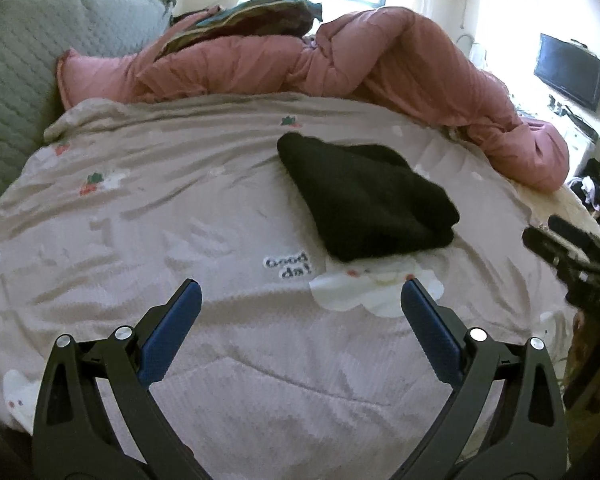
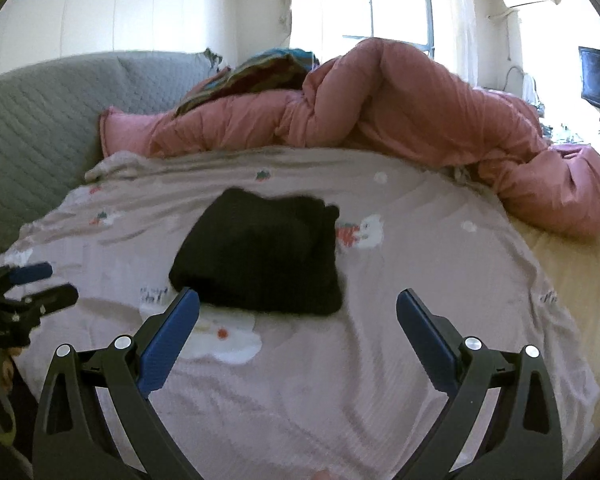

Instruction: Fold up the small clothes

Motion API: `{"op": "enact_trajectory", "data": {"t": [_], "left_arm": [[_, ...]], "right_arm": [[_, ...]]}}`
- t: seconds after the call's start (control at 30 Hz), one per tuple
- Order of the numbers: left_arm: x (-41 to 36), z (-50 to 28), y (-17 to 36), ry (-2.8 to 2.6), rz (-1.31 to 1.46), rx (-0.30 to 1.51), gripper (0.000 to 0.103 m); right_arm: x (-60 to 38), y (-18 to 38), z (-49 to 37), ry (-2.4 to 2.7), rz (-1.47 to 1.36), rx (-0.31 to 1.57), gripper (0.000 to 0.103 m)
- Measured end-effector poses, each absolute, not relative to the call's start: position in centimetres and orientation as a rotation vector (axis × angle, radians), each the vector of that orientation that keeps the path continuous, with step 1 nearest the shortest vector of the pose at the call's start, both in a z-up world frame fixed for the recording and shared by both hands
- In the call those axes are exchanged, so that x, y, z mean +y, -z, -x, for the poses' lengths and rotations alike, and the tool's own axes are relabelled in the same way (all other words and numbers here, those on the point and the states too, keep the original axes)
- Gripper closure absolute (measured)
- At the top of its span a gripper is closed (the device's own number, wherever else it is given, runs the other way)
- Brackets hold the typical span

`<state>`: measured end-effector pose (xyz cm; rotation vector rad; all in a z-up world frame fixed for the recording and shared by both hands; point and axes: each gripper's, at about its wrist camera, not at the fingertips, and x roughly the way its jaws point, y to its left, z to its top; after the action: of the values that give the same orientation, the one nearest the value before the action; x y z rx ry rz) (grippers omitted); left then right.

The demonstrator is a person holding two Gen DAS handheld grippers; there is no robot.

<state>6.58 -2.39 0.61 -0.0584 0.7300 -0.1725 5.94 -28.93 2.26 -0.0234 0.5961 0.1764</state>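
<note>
Black garment (image 1: 364, 196) folded on bedsheet (image 1: 180, 208), both jaws spread, empty

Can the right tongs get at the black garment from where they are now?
Probably yes. The right tongs are open and empty, and the black garment lies folded just ahead on the printed bedspread, with nothing between them. The left tongs stay off to the side.

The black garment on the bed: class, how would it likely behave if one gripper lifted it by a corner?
The black garment looks soft and knitted, lying in folded layers, so it would probably droop and unfold. It seems light. On the wrinkled bedcover, pushing would likely bunch it rather than slide it.
</note>
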Motion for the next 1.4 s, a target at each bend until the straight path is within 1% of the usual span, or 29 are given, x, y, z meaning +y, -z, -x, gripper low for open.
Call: {"op": "enact_trajectory", "data": {"t": [0.2,0.43,1.4], "left_arm": [[-2.0,-6.6,2.3,0.177,0.089,0.806,0.009],[-1.5,-6.8,3.7,0.147,0.101,0.837,0.009],[-1.4,-6.2,3.2,0.106,0.069,0.824,0.009]], "right_arm": [[-28.7,0.7,-5.9,-0.119,0.022,0.654,0.005],[-28.2,3.1,-5.9,-0.106,0.031,0.702,0.005],[-27.2,2.9,-5.5,-0.149,0.034,0.711,0.005]]}}
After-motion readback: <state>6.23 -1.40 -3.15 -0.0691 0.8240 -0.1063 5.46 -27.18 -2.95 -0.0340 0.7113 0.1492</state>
